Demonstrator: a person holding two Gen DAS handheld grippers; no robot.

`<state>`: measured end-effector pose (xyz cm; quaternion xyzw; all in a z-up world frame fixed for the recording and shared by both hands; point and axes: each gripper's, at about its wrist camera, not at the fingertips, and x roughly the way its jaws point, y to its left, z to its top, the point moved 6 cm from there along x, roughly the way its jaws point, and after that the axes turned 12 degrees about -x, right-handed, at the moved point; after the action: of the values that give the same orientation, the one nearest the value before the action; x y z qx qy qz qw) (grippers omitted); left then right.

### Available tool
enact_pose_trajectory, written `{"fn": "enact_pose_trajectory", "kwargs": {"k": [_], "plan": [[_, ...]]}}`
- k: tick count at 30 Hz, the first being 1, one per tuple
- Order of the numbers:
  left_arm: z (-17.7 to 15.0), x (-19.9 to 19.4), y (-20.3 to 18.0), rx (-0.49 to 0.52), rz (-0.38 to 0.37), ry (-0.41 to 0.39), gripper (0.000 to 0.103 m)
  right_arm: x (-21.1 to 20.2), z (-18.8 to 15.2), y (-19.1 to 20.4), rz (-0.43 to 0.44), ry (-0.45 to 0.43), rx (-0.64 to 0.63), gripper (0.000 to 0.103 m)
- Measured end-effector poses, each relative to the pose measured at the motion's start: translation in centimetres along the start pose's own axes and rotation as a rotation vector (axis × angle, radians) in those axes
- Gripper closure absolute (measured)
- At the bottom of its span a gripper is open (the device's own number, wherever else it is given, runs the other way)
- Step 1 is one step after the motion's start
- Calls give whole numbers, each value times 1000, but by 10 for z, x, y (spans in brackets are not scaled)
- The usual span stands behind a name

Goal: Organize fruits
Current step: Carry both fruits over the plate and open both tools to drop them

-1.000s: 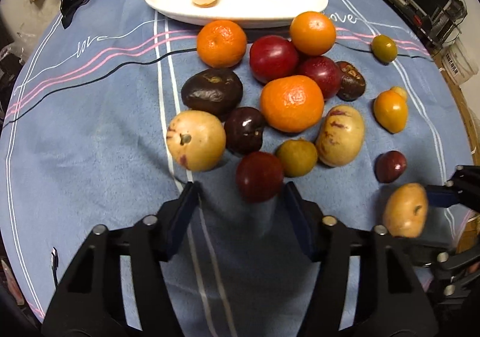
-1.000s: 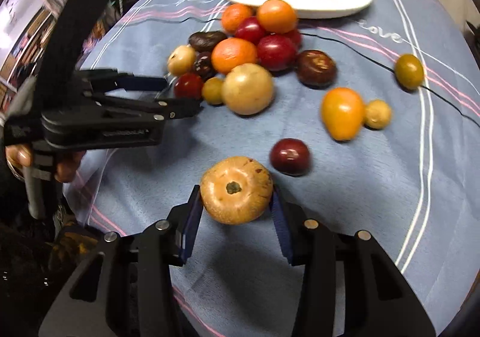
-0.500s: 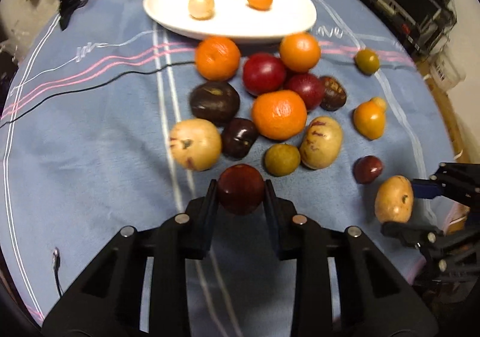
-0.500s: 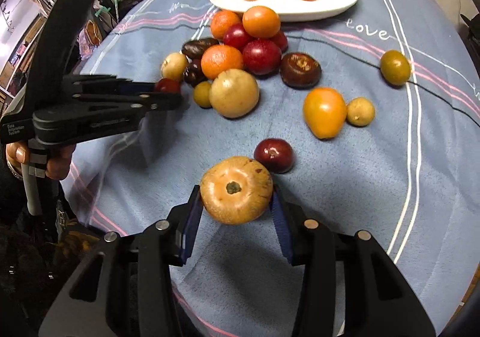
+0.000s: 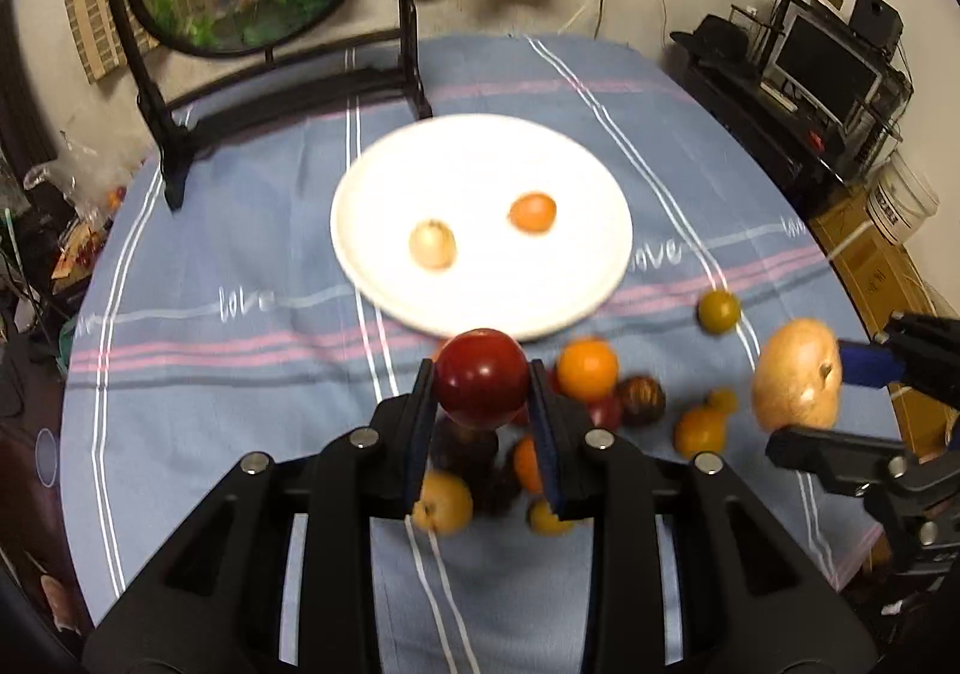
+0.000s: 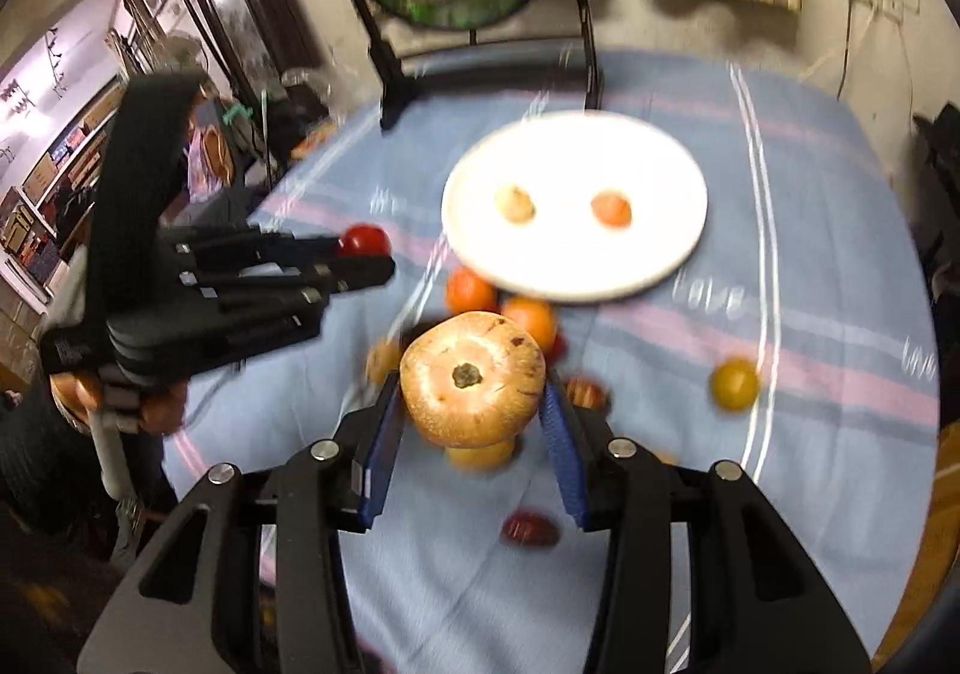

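With the red fruit (image 5: 481,377) pinched in the left hand-held gripper (image 5: 481,404) and the tan fruit (image 6: 472,377) in the right hand-held gripper (image 6: 472,422), both short of the white plate (image 5: 384,182), each is best lowered onto bare plate before release.

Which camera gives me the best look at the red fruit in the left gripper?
The left wrist view: the red fruit sits sharp and close between the left gripper pads. In the right wrist view it shows only as a small red shape at that gripper's tip, partly hidden by the fingers.
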<state>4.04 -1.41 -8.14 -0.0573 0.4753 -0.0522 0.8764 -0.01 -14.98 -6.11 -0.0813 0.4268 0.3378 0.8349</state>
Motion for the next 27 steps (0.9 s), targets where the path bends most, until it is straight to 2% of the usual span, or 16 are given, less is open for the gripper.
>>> {"fn": "enact_pose_trajectory", "kwargs": {"k": [8, 22, 27], "plan": [[47, 21, 0, -28, 33, -22, 73, -2, 53, -36, -53, -72, -9, 58], [68, 69, 11, -38, 61, 12, 73, 48, 74, -79, -50, -28, 27, 58], [76, 86, 24, -73, 67, 28, 73, 66, 77, -89, -55, -1, 29, 58]]}}
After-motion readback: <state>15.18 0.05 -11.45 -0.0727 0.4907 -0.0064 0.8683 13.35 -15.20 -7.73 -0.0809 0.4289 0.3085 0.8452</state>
